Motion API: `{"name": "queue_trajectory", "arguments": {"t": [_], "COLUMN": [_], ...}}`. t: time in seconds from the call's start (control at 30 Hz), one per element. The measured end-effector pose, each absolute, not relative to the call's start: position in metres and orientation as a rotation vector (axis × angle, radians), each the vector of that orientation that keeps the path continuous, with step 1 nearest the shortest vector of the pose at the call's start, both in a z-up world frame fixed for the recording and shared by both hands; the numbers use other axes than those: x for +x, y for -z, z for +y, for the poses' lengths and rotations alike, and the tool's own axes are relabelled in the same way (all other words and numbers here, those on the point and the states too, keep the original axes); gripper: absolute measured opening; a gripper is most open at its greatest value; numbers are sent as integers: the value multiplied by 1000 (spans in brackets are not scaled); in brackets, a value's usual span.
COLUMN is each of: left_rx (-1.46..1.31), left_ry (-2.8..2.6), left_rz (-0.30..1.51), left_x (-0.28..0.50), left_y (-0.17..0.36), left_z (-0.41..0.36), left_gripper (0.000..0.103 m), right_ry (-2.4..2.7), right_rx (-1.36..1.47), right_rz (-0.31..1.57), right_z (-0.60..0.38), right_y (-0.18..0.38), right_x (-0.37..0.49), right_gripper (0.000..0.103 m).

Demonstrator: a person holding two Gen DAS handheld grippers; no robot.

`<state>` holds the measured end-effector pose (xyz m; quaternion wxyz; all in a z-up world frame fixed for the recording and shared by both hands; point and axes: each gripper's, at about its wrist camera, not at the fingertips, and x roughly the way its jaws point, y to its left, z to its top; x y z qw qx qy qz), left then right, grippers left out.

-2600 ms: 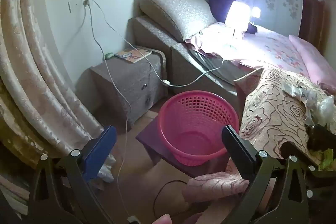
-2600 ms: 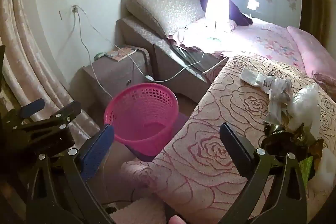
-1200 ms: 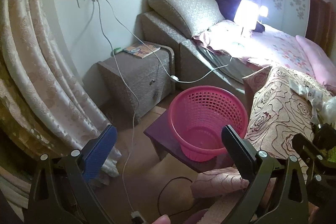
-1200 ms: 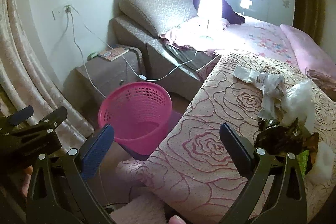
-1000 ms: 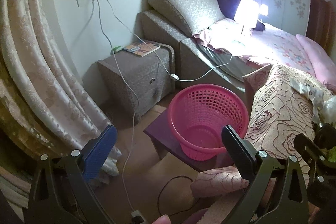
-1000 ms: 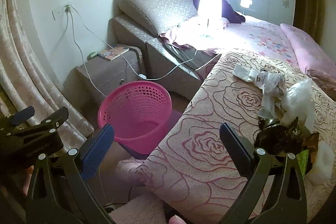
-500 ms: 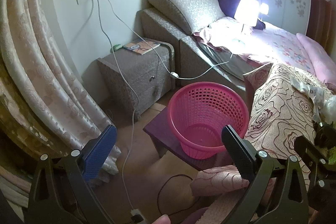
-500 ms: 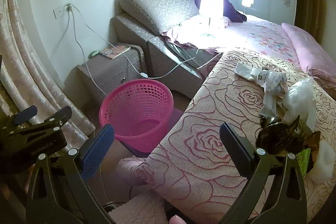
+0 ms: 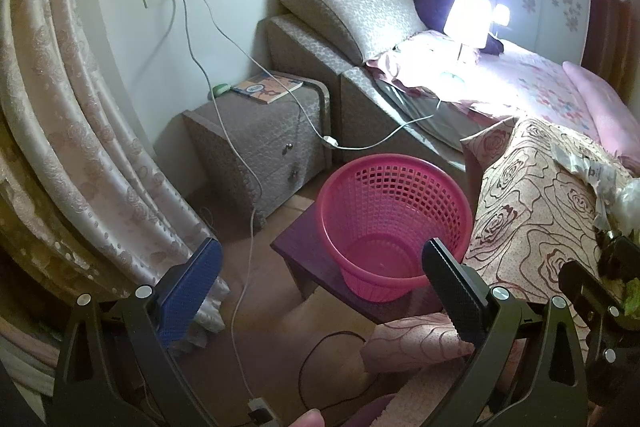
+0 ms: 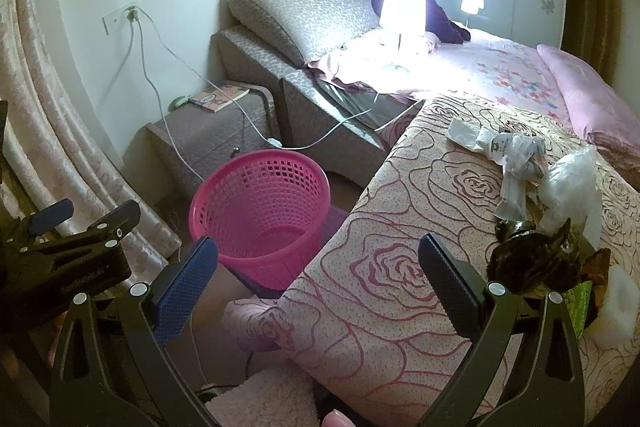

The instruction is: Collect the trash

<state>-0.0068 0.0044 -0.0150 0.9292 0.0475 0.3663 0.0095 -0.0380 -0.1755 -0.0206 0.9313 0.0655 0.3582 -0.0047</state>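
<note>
The left gripper (image 9: 320,279) is held with jaws apart before the empty pink basket (image 10: 260,215) on the floor. The right gripper (image 10: 318,269), jaws likewise apart, is held over the rose-patterned bedcover (image 10: 400,211), where crumpled trash (image 10: 532,187) is piled.

Empty pink mesh basket (image 10: 260,215) upright on low stool, crumpled paper (image 10: 504,151), plastic, dark wrappers (image 10: 532,263) heaped on rose-patterned bedspread
</note>
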Motion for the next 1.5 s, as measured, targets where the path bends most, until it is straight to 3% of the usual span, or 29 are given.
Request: {"name": "queue_trajectory", "arguments": {"t": [0.93,1.17,1.5], "left_rx": [144,250,372], "left_ry": [42,166,487], "left_rz": [766,749,776], "left_x": [-6,-15,-22], "left_y": [19,22,39], "left_z": [-11,-66,-188], "left_gripper": [96,96,96], "right_ry": [80,254,464], "right_rx": [101,232,295], "right_rz": [707,734,626], "right_z": [-205,-292,-356], "right_y": [24,34,21], "right_x": [-72,-115,-163], "right_gripper": [97,97,97]}}
